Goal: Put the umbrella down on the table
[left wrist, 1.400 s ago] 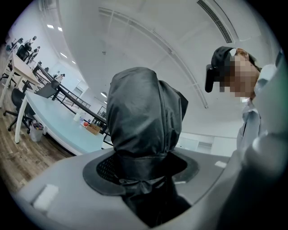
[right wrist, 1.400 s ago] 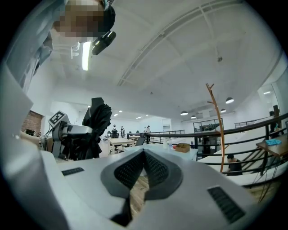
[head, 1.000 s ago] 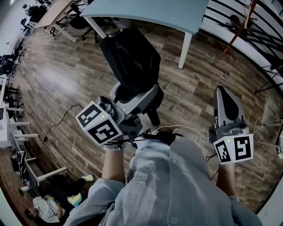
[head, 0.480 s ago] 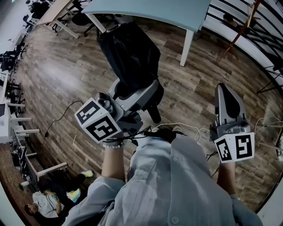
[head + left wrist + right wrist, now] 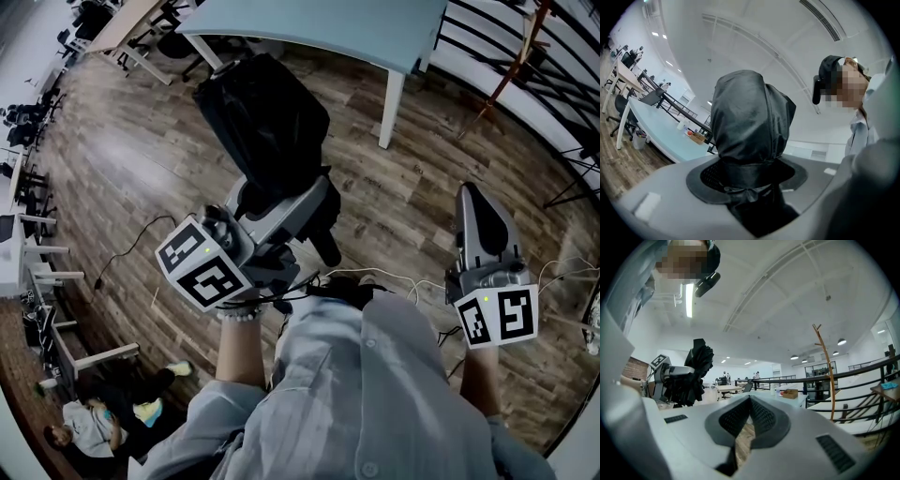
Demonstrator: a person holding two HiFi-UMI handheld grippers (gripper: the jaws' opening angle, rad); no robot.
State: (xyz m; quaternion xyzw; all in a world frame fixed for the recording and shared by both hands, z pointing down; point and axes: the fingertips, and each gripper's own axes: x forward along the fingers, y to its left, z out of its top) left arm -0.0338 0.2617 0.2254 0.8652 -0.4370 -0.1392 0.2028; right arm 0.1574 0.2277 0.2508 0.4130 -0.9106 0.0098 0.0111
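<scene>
My left gripper (image 5: 281, 195) is shut on a folded black umbrella (image 5: 265, 117), held level over the wooden floor. The umbrella's fabric bulges beyond the jaws toward the table, and its dark handle (image 5: 327, 249) sticks out on the near side. In the left gripper view the umbrella (image 5: 751, 117) fills the gap of the left gripper (image 5: 747, 174), pinched at its strap. The pale blue table (image 5: 328, 26) with white legs stands ahead, beyond the umbrella. My right gripper (image 5: 472, 194) hovers to the right, shut and empty; in its own view the right gripper (image 5: 750, 399) has its pads meeting at the tips.
A person (image 5: 89, 431) sits on the floor at the lower left. White cables (image 5: 403, 277) lie on the floor near my feet. A wooden coat stand (image 5: 511, 56) and a black railing (image 5: 553, 84) are at the right. Desks and chairs (image 5: 122, 37) stand at the far left.
The left gripper with the umbrella has drifted slightly left and toward the table. The grip is the same. The right gripper keeps about the same place in view.
</scene>
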